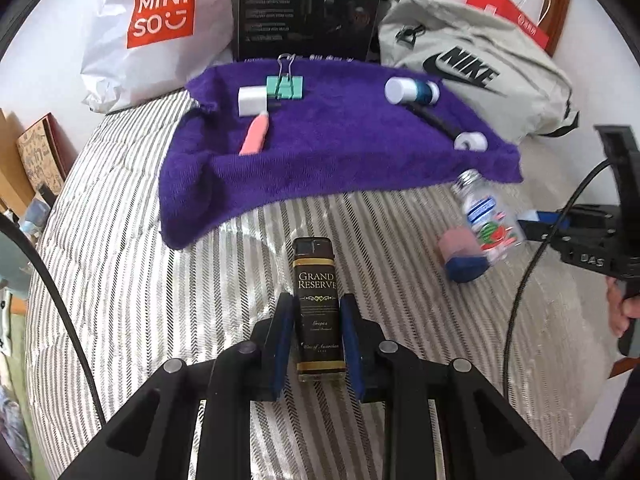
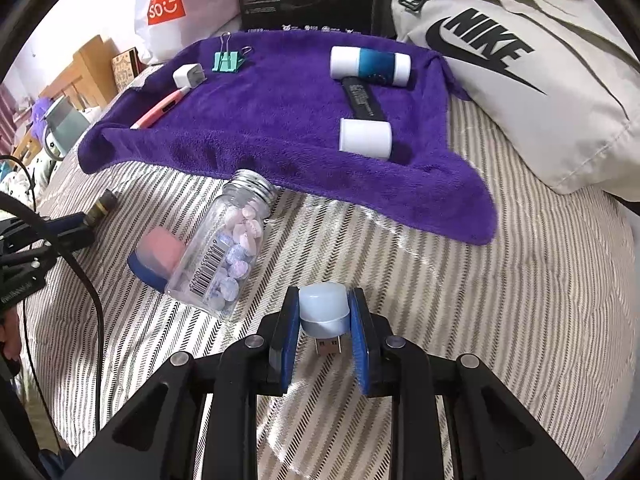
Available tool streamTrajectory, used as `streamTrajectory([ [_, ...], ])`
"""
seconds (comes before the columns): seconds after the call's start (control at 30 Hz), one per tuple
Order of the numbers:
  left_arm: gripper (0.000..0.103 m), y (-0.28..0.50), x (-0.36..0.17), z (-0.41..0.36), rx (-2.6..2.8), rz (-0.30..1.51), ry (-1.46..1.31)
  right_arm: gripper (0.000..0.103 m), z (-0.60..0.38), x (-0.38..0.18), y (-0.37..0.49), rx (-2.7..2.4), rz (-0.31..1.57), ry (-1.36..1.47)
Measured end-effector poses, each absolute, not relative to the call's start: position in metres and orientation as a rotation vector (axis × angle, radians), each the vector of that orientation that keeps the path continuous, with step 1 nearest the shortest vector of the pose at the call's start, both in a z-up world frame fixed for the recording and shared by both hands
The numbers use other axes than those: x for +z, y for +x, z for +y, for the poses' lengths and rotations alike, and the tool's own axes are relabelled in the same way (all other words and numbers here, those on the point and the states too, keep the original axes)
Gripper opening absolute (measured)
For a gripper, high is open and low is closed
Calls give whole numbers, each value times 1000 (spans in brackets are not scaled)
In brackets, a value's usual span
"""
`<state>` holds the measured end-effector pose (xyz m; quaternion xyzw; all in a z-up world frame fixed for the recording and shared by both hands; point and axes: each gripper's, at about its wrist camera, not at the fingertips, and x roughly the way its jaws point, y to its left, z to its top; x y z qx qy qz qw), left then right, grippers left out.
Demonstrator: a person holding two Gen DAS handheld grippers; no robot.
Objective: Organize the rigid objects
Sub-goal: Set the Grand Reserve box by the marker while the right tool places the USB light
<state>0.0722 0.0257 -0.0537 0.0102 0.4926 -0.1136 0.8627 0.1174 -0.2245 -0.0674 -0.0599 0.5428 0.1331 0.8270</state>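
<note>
— Left side?
— My left gripper [image 1: 316,320] pinches the black lighter [image 1: 319,312] just above the striped bedcover [image 1: 140,280].
— Right?
— My right gripper [image 2: 325,312] clamps the USB night light [image 2: 323,308], near the purple towel [image 2: 280,120].

GRAND RESERVE lighter [image 1: 318,308], MINISO bag [image 1: 152,20], NIKE bag [image 1: 472,68]

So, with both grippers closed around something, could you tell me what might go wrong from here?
1. The left gripper grips the black Grand Reserve lighter low down, so it may tilt.
2. The right gripper pinches the pale blue domed USB light by its rounded cap; it could slip.
3. The clear glass jar of tablets lies beside that gripper and could be nudged into rolling.
</note>
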Motion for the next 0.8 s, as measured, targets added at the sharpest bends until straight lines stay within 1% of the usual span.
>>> streamTrajectory([
  [0.17,23,73,-45,25,-242,1022,26,24,-232,-64,115,297,1146,-93],
  [0.43,23,78,-68,14,-215,1081,89,24,-235,-63,116,309,1145,-100],
  [0.8,25,86,-68,6,-194,1075,136,24,-232,-66,115,318,1161,-100],
])
